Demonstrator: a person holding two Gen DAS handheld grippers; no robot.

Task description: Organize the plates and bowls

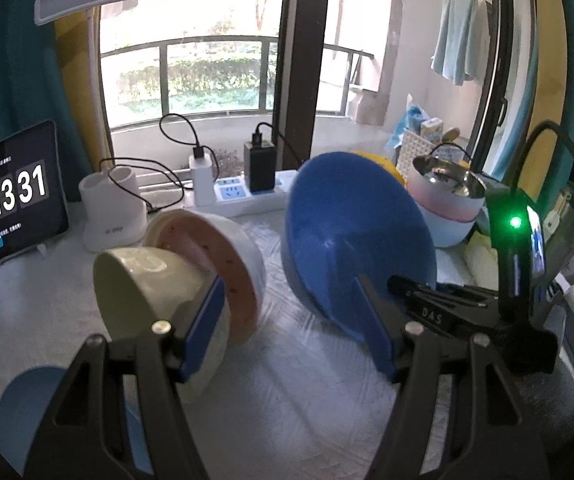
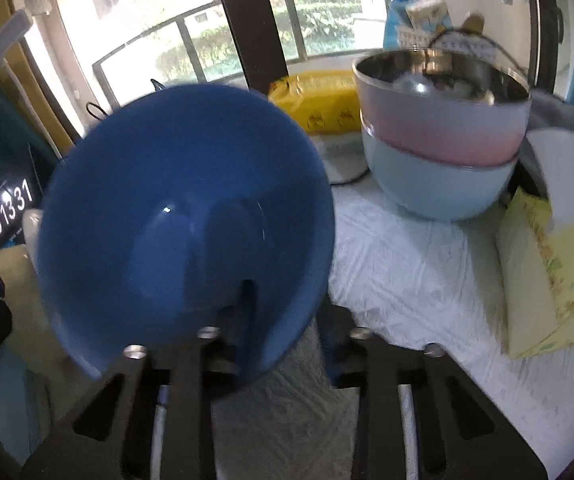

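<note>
My right gripper (image 2: 283,316) is shut on the rim of a dark blue bowl (image 2: 183,216), held tilted above the white tablecloth; the bowl (image 1: 351,236) and the right gripper (image 1: 427,296) also show in the left wrist view. My left gripper (image 1: 287,320) is open, its left finger (image 1: 203,328) against a pale green bowl (image 1: 155,296) lying on its side. A white bowl with a pink inside (image 1: 223,260) lies tilted behind it. A pink bowl (image 2: 443,120) with a steel liner sits stacked in a light blue bowl (image 2: 439,188) at the back right.
A tablet clock (image 1: 11,200), a white lamp base (image 1: 111,216), a power strip (image 1: 247,196) with chargers stand along the window. A light blue plate (image 1: 19,404) lies at lower left. A yellow package (image 2: 319,100) and a yellow tissue pack (image 2: 555,272) lie right.
</note>
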